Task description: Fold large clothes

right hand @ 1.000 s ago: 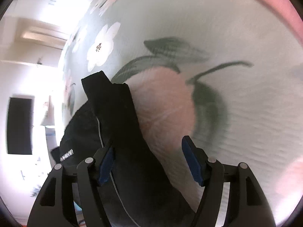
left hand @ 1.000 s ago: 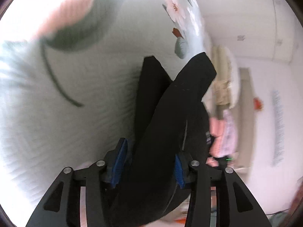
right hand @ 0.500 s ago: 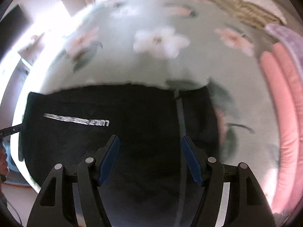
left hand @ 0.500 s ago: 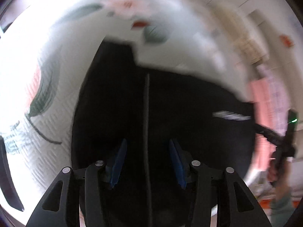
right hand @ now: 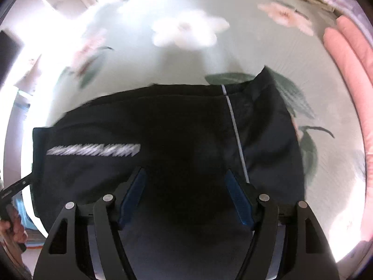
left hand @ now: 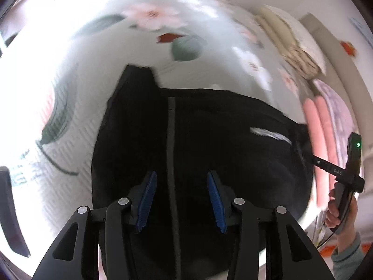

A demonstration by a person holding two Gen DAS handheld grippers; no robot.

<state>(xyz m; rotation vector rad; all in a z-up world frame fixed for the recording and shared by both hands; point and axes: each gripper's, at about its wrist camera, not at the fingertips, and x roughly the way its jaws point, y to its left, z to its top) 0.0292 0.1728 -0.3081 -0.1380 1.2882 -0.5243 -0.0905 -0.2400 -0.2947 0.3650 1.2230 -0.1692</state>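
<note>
Across the lower half of the left wrist view, I see the black garment [left hand: 209,151] spread on the floral bedspread [left hand: 70,93], a grey stripe running up its middle. My left gripper [left hand: 181,200] hangs above it, fingers partly apart, nothing pinched. At far right my right hand [left hand: 341,212] holds the other tool.

Below centre in the right wrist view, the right gripper [right hand: 185,198] is opening over the garment [right hand: 163,128], fingers wide, clear of the cloth. Pink pillows [right hand: 349,70] line the right edge.

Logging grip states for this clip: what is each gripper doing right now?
Left gripper: open above the black garment, gripping nothing.
Right gripper: jaws opening over the same garment, nothing clamped.
</note>
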